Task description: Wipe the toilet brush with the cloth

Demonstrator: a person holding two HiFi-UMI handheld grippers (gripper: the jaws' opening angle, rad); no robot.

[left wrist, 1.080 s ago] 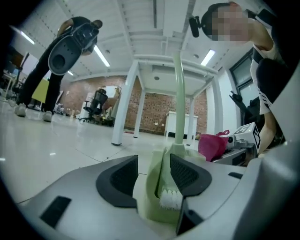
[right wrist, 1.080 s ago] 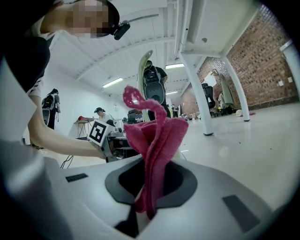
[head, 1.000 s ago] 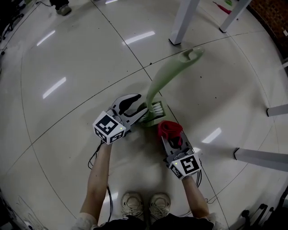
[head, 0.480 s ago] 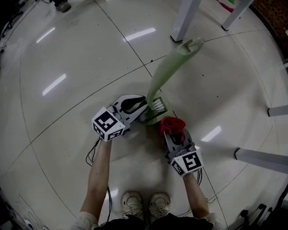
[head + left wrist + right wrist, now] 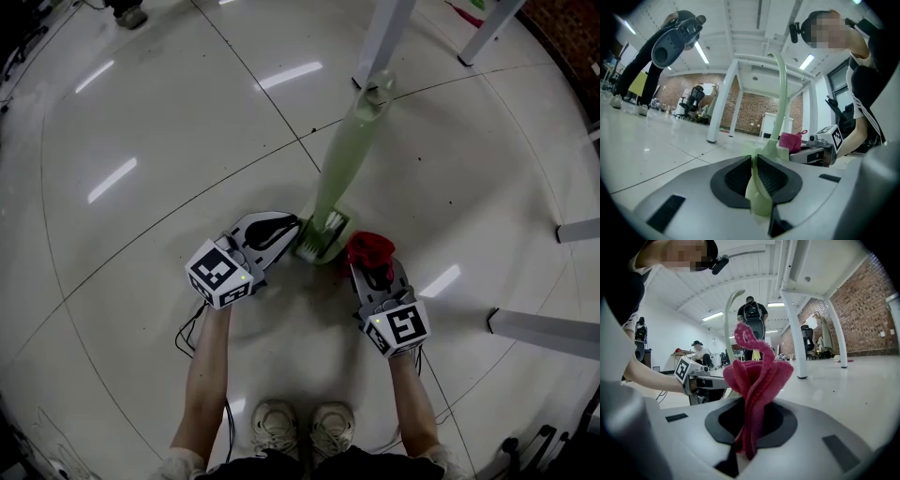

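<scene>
A pale green toilet brush [image 5: 349, 141] stands on the floor, its long handle rising from a bristled head [image 5: 323, 234]. My left gripper [image 5: 295, 236] comes at that head from the left. Its jaws are closing, and in the left gripper view the pads press on a thin green part of the brush [image 5: 755, 185] between them. The left gripper [image 5: 755, 165] points almost level. My right gripper [image 5: 371, 262] sits just right of the head, shut on a bunched red cloth [image 5: 370, 248]. In the right gripper view the cloth [image 5: 757, 376] sticks up from the right gripper [image 5: 751, 427], with the brush handle [image 5: 727, 319] behind it.
White table legs stand at the far middle [image 5: 380, 42] and at the right [image 5: 544, 328]. My shoes [image 5: 300, 427] are at the bottom, and a black cable [image 5: 192, 328] trails by the left arm. Several people stand in the room's background [image 5: 753, 319].
The left jaws have closed from wide open onto the brush head. The handle has swung from leaning right to nearly straight. The right gripper with the cloth has shifted slightly right.
</scene>
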